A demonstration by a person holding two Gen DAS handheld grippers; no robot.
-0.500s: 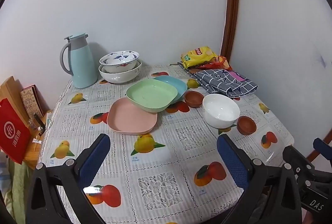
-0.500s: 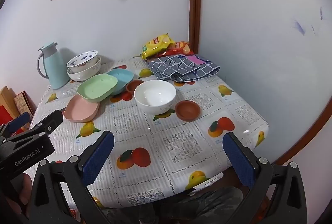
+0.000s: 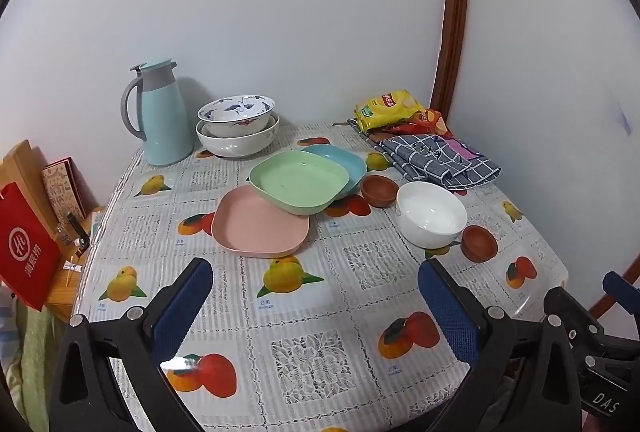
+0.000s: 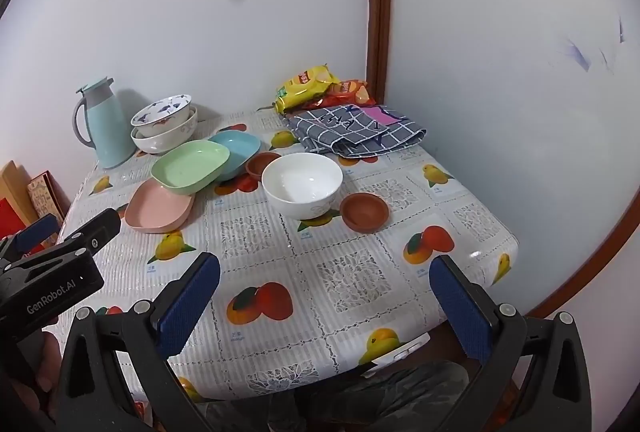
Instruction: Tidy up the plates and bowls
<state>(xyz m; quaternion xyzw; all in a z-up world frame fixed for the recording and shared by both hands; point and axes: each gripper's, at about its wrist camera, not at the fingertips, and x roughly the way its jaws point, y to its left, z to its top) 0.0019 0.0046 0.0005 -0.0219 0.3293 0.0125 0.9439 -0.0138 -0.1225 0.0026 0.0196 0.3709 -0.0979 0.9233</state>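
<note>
Blue-padded tongs are both spread wide and hold nothing: the left gripper (image 3: 316, 296) and the right gripper (image 4: 324, 292) hang above the near edge of the table (image 3: 288, 316). In the left wrist view, the pink plate (image 3: 260, 228) lies at about 12 o'clock from the left gripper. The green plate (image 3: 298, 180) leans on its far rim and also on the blue plate (image 3: 340, 162) behind. At 1 o'clock stands the white bowl (image 3: 432, 214), between two brown saucers (image 3: 479, 243). At 11 o'clock two patterned bowls (image 3: 237, 124) are stacked, just beside the light blue jug (image 3: 162, 116).
</note>
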